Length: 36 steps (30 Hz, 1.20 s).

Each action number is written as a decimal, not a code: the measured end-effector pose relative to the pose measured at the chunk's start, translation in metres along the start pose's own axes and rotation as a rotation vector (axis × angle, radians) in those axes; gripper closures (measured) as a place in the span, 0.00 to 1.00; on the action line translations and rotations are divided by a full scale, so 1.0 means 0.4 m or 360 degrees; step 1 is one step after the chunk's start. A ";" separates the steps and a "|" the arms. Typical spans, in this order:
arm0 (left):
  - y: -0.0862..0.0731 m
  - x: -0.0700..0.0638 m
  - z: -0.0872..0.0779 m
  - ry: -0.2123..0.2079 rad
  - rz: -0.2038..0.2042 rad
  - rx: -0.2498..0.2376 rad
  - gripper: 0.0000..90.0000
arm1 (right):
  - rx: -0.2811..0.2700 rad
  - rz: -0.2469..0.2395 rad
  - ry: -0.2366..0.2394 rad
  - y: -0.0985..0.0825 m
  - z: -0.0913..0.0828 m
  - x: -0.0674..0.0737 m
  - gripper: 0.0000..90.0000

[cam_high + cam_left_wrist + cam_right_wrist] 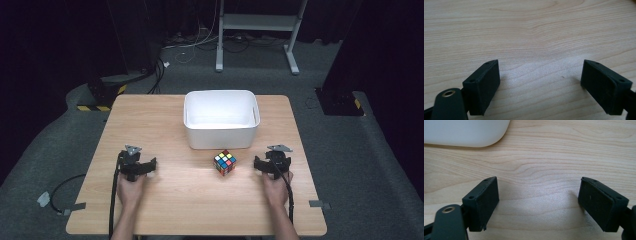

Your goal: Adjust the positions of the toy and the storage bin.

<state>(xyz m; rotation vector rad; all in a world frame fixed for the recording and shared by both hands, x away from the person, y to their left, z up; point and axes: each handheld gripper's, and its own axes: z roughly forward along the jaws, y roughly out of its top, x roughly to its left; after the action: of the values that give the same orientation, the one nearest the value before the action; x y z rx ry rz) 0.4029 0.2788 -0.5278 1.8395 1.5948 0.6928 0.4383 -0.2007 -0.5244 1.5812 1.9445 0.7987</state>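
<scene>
A multicoloured puzzle cube (225,163) sits on the wooden table (165,200), just in front of a white rectangular bin (221,119). My left gripper (136,165) rests low over the table at the left, well apart from the cube. In the left gripper view its jaws (540,85) stand wide open over bare wood. My right gripper (270,164) is to the right of the cube, a short gap away. Its jaws (539,203) are open with nothing between them, and a corner of the white bin (466,132) lies ahead of them.
The bin is empty and stands at the table's far middle. Beyond the table lie grey floor, cables (190,47) and a white frame's legs (257,30). Dark curtains close off both sides.
</scene>
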 end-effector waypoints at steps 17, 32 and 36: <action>0.000 0.000 0.000 -0.0002 -0.0003 -0.0004 0.18 | 0.0002 -0.0010 0.0013 -0.002 -0.002 -0.001 0.18; 0.000 0.000 0.001 -0.0004 -0.0004 -0.0004 0.18 | -0.0008 -0.0029 0.0063 -0.018 -0.020 0.005 0.19; 0.000 0.000 0.000 -0.0004 -0.0003 -0.0003 0.18 | -0.0027 -0.0040 0.0092 -0.022 -0.028 0.009 0.19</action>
<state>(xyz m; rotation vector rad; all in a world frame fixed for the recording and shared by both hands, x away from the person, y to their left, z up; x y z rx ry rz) 0.4030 0.2787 -0.5280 1.8363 1.5939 0.6909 0.4237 -0.1999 -0.5231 1.5363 1.9888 0.8573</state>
